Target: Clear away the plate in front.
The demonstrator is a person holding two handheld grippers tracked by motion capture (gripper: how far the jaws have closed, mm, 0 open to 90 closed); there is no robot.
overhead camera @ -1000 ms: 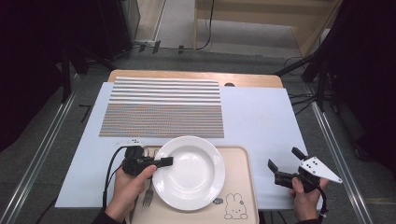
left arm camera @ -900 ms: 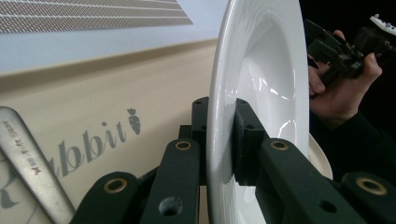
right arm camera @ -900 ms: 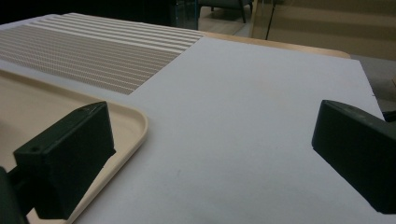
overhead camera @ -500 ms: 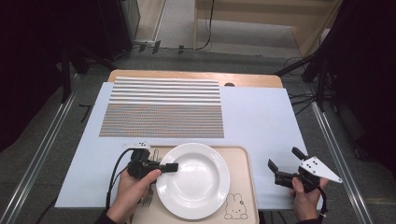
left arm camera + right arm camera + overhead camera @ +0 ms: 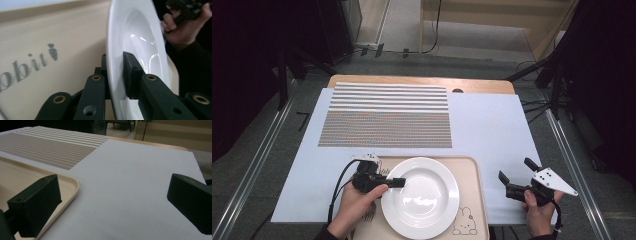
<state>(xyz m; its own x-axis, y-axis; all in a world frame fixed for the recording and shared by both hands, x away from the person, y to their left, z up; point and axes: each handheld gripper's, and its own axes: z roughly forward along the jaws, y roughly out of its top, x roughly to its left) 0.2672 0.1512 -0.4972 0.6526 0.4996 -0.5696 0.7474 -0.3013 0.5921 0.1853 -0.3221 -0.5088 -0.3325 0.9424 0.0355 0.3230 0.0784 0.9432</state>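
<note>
A white plate point(image 5: 419, 197) lies on the beige tray point(image 5: 472, 190) at the near edge of the table. My left gripper point(image 5: 397, 182) reaches in from the plate's left and is shut on its rim. In the left gripper view, the plate point(image 5: 140, 45) stands edge-on between the jaws of my left gripper point(image 5: 113, 60), one pad on its inner face and one behind it. The jaws have just been opening a little, with the rim still between them. My right gripper point(image 5: 516, 170) is open above the white sheet, right of the tray, with nothing between its fingers point(image 5: 115, 197).
A fork point(image 5: 370, 214) lies on the tray under the left hand. A striped mat point(image 5: 387, 115) covers the far left of the white sheet point(image 5: 492, 130). A rabbit print point(image 5: 464, 222) marks the tray's near right corner. The tray's corner point(image 5: 67, 182) lies beside the right gripper's left jaw.
The plate and my left gripper have shifted a little toward the near edge, settling the plate further onto the tray. The right gripper has stayed put.
</note>
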